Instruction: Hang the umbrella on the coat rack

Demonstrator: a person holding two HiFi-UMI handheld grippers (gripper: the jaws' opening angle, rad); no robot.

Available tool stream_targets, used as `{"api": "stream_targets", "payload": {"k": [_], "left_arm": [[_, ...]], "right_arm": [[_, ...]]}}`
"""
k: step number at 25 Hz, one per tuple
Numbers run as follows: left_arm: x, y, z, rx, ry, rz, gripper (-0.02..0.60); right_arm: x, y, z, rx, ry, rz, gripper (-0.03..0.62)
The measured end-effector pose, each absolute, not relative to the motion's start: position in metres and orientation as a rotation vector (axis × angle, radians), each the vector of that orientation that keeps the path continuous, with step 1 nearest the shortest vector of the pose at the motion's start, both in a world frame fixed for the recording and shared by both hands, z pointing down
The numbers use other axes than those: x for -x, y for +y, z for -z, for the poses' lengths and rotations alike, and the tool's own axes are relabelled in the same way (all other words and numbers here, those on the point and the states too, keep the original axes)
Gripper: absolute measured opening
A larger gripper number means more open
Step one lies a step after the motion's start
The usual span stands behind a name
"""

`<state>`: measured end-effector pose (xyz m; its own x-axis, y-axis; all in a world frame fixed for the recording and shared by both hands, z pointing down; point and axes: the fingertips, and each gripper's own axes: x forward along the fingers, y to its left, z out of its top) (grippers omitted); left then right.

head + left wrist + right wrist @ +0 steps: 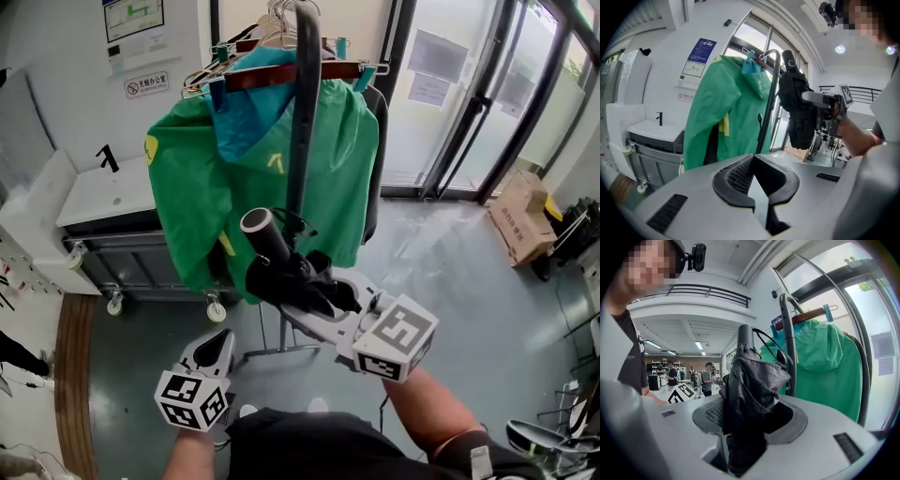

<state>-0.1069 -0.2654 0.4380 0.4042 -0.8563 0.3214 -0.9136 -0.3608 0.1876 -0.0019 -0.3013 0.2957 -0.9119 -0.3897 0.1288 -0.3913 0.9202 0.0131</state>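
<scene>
A folded black umbrella (281, 267) points up and to the left, its round handle end (257, 223) close to the coat rack's black pole (305, 122). My right gripper (314, 289) is shut on the umbrella's bunched fabric. In the right gripper view the umbrella (750, 380) stands upright between the jaws of that gripper (750, 416), and its strap loop (771, 343) hangs beside the rack pole (789, 343). My left gripper (223, 339) sits lower left, shut and holding nothing. The left gripper view has this gripper (754, 161) facing the rack (769, 103) and the umbrella (799, 108).
A green jacket (202, 169) hangs on a brown hanger from the rack, with bare hangers (253, 37) above it. A white sink counter (108, 192) and a grey wheeled cart (141, 262) stand to the left. Glass doors (469, 84) and a cardboard box (520, 220) are to the right.
</scene>
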Motion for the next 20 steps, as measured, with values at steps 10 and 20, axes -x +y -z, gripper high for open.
{"api": "stream_targets", "payload": {"k": [10,20], "left_arm": [[0.131,-0.268,-0.443,-2.350,-1.454,-0.267,0.015],[0.129,-0.266,-0.442,-2.404,-1.406,-0.289,0.015]], "right_arm": [[0.011,-0.309,-0.289,-0.713,-2.958,-0.178,0.212],[0.015,-0.323,-0.310,-0.760,-2.918,-0.325,0.212]]}}
